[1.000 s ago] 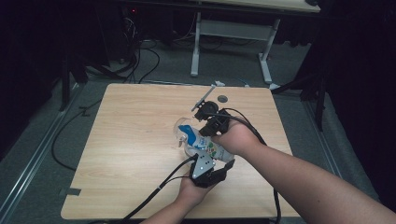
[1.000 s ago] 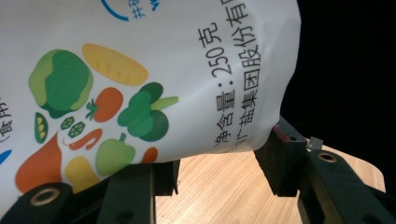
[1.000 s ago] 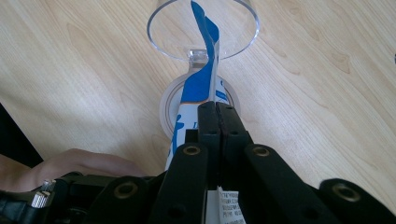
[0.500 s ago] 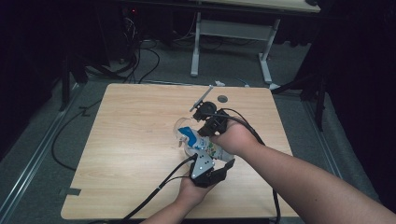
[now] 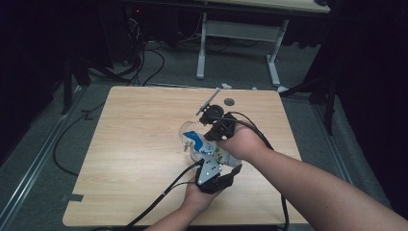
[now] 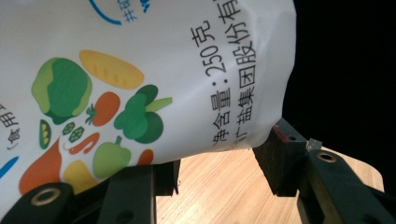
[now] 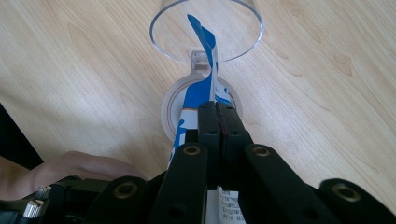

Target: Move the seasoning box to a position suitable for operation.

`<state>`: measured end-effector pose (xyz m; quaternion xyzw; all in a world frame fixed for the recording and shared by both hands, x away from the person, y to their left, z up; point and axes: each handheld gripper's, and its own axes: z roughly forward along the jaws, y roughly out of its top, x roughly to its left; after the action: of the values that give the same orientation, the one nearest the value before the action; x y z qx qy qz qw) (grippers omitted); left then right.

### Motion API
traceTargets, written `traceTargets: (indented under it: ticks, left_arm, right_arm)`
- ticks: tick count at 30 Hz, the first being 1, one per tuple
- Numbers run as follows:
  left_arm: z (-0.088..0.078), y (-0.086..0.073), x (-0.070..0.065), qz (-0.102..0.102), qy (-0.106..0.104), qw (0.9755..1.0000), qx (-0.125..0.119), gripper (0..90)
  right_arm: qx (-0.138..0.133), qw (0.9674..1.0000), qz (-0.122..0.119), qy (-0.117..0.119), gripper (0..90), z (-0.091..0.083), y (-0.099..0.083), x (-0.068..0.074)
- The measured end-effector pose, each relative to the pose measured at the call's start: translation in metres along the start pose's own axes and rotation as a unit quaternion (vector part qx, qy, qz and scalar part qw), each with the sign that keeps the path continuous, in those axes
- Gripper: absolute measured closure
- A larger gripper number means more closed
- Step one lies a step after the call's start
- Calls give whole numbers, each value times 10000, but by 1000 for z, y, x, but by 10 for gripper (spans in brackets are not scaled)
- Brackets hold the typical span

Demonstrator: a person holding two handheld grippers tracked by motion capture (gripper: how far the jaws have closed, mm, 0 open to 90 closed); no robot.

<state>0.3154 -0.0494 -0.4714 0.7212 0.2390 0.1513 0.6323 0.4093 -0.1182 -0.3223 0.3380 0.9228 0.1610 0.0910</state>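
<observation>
Counter: light wood-grain top, roughly square w/ rounded corners, dry, no visible marks; it stands on a grey floor in a dim room, dark surrounds on both sides. Black cables lie looped on the floor behind the counter, and a second desk w/ white metal legs stands further back. Small round dark item near the counter's far edge, identity not clear. Work sits centre-right of the counter: a white pouch printed w/ vegetables and blue markings, held above the top, near a clear plastic cup lying on its side w/ a round lid beside it on the wood. Left gripper comes from the near edge; its jaws stand part-way apart w/ the pouch's lower body between the pads, both pads pressing on it. Right gripper comes from the right, jaws pinched tight together on the pouch's thin blue top edge, which points toward the cup mouth. Cables from both grippers trail off the near edge.
</observation>
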Motion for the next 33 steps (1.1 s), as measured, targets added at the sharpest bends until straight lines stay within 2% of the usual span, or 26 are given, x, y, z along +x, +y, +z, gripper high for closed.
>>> traceTargets:
  ticks: [15,33]
  left_arm:
    - [0,-13,-1,144,5,9997,175,540]
    - [-1,-12,-2,149,4,9998,91,542]
  right_arm:
    - [30,9999,90,48,899,1,-7,0]
    - [-44,10000,55,31,899,-6,-8,0]
